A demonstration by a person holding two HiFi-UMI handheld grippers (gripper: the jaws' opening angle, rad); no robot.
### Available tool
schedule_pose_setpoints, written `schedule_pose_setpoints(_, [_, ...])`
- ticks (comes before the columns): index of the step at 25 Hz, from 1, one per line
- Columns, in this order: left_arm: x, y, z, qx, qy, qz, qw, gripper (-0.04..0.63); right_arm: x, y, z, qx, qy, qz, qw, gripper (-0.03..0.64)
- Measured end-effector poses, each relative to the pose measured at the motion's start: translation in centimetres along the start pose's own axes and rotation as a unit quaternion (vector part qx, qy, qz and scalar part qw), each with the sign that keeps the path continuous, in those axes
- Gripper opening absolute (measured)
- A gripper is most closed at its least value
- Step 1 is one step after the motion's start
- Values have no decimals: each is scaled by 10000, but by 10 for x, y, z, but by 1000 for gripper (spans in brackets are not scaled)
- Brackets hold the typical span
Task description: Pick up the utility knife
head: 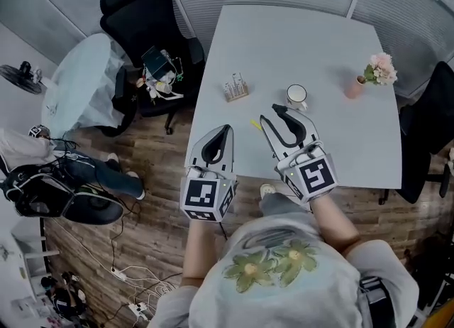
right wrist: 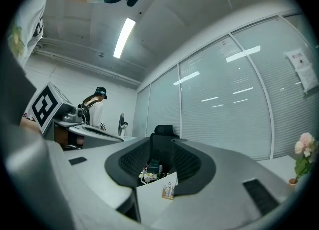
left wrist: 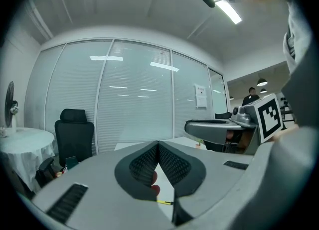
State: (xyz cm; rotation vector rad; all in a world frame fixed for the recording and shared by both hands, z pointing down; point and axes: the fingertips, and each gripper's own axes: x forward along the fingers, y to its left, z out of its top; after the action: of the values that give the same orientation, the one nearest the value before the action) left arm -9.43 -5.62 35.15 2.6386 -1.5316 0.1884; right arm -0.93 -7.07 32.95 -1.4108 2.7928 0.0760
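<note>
1. Table [head: 319, 42]: white, mostly bare. Both grippers hang over its near edge, pointing across it.
2. Right gripper [head: 272, 116]: jaws wide apart and empty. Along its own view, the gap shows only a chair [right wrist: 162, 142] and a rack [right wrist: 169, 189], both well ahead. The knife does not appear there.
3. Left gripper [head: 227, 129]: jaws closed tip to tip with nothing gripped. It sits level with the right gripper, on that gripper's left.
4. Mug [head: 296, 95]: ahead of the right gripper's tips, near them but apart. The rack lies ahead of the left gripper, a little to its right.
5. Knife [head: 255, 125]: small and yellow, lying flat on the table between the two grippers. It is just beside the right gripper's left jaw tip, outside the gap. In the left gripper view it shows low, just right of the closed tips.
6. Step, as we judge it: approach, with nothing grasped yet. The open right gripper looks to be the picking tool.
7. Next move, as we judge it: shift the right gripper to its left and tip it down so the jaws straddle the knife across its narrow width, then close. The knife is thin and lies flat, so the tips must reach the tabletop or they will close above it. The mug is close enough ahead that we should watch it.
</note>
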Motion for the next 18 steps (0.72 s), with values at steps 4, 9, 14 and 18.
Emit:
schedule_pose_setpoints(4, [23, 11, 4, -19, -26, 28, 10000, 2, 21, -11, -2, 39, 21, 111, 9999, 149])
schedule_pose_setpoints(9, [47, 18, -4, -98, 61, 34, 9999, 2, 41, -23, -15, 58, 148, 188, 9997, 147])
schedule_pose_setpoints(14, [65, 25, -11, -167, 156, 44, 9997, 2, 55, -35, -25, 68, 265, 209, 9994, 147])
schedule_pose_setpoints(18, [80, 28, -17, -204, 222, 58, 9995, 2, 64, -44, -40, 85, 408, 232, 9989, 146])
